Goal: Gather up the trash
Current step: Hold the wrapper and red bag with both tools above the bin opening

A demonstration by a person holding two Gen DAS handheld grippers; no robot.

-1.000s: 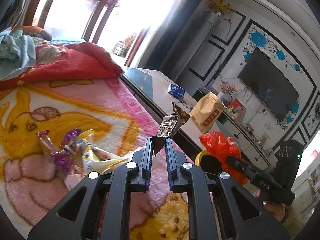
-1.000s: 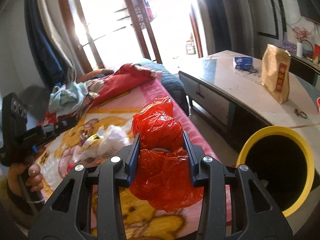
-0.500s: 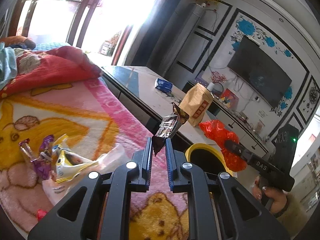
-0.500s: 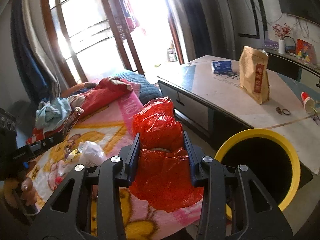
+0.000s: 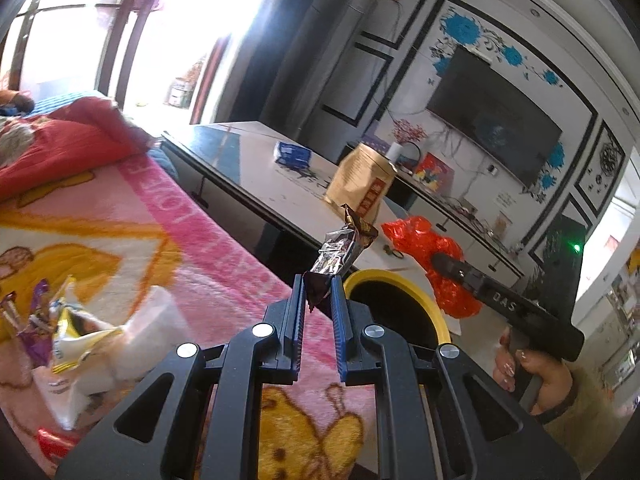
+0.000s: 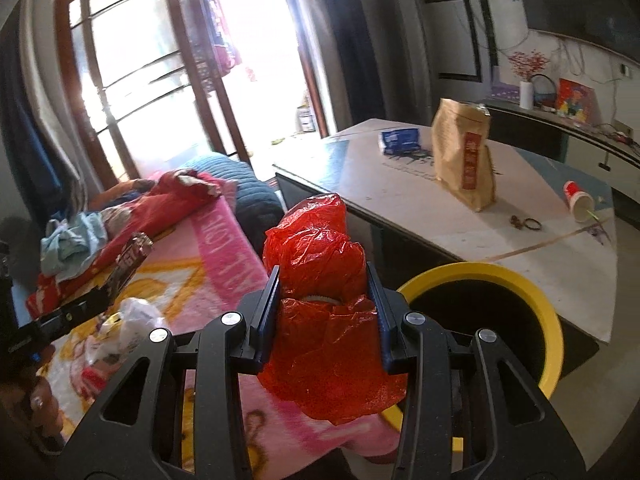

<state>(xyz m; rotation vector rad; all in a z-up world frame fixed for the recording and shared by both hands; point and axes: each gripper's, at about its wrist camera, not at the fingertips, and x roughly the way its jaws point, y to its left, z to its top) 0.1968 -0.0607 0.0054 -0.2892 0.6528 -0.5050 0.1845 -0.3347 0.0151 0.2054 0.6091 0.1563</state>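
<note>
Left tongs (image 5: 318, 300): jaws nearly closed, pinching the dark bottom corner of a wrapper (image 5: 340, 252). Wrapper stands up above the jaws, crumpled foil; judged very light, thin, slick, likely to flutter or slip if the pinch loosens. Hold is at one corner only, so it may cling to a pad on release

Right tongs (image 6: 324, 308): jaws partly open, pressed on both sides of a red bag (image 6: 320, 280). Bag bulges above and hangs below the jaws; soft, crinkly film, light, with something pale and round just visible inside at jaw level. Mid-body grip looks secure

Landmark: bin (image 6: 548, 320), yellow rim, dark inside, mouth open upward. Wrapper sits just short of the bin's near rim; red bag is beside the rim, lower part overlapping it in the right view. Bed (image 5: 208, 240) with more litter (image 5: 76, 336) lies on the side away from the bin. Surface (image 6: 440, 216) edge runs close behind the bin. Open room above the mouth; both tongs near each other, so one drop at a time seems prudent
</note>
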